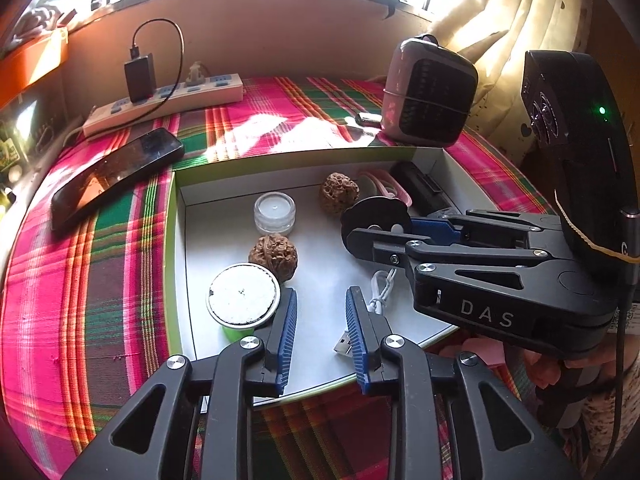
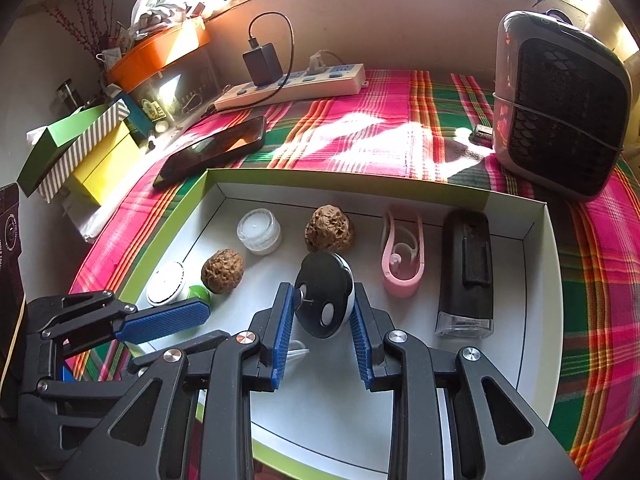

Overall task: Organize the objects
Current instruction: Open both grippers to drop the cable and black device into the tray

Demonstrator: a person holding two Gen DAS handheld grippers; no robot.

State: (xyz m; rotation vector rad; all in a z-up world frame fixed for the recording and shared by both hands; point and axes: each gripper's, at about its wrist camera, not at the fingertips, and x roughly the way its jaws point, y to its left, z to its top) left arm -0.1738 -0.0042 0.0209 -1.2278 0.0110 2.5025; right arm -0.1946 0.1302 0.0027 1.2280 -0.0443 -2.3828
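A shallow white box with a green rim [image 1: 170, 240] [image 2: 554, 264] lies on the plaid cloth. Inside are two walnuts [image 1: 274, 251] [image 2: 329, 229], a small clear jar [image 1: 274, 212], a green cup with a white lid [image 1: 243, 294], a pink clip [image 2: 402, 256] and a black device [image 2: 466, 272]. My right gripper [image 2: 322, 286] is shut on a round black-and-white disc [image 2: 325, 300] just above the box floor. My left gripper [image 1: 322, 292] stands open over the near part of the box. A white USB cable [image 1: 380, 290] lies beside its right finger, its plug [image 1: 343, 345] against the pad.
A black phone [image 1: 116, 174] lies left of the box, with a power strip and charger [image 1: 168, 98] behind it. A grey heater [image 2: 560, 104] stands at the back right. Green and yellow boxes [image 2: 80, 148] are stacked off the table's left edge.
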